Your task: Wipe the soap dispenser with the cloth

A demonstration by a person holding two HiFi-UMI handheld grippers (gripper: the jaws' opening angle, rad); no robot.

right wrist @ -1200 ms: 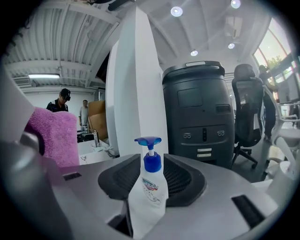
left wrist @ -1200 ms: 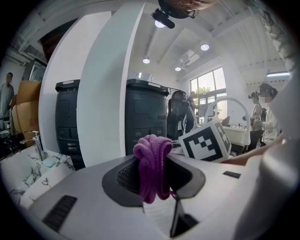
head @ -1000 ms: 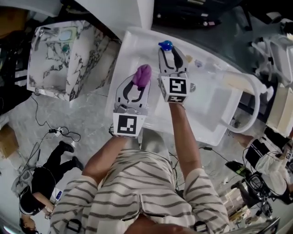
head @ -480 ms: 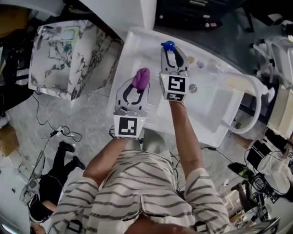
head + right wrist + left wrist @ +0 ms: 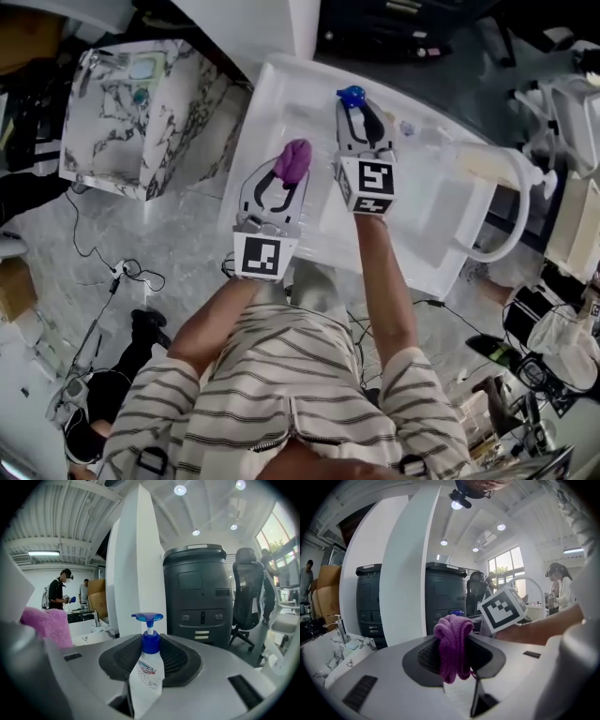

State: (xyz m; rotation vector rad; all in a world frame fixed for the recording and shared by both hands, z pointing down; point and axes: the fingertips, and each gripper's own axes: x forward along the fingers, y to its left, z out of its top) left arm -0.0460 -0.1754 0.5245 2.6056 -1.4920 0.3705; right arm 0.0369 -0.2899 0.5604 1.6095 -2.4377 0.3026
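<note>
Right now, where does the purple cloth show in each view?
Head view: purple cloth at centre, gripped at the tip of the left gripper.
Left gripper view: dead centre, clamped between the jaws.
Right gripper view: far left edge.
Landmark: the white pillar stands in both gripper views.

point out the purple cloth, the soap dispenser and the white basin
purple cloth [image 5: 452, 644], left gripper view, middle of its folds
soap dispenser [image 5: 146, 672], right gripper view, label on its white body
white basin [image 5: 427, 220], head view, bare floor

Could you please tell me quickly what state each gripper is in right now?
Left gripper: closed, holding the purple cloth.
Right gripper: closed, holding the soap dispenser.
</note>
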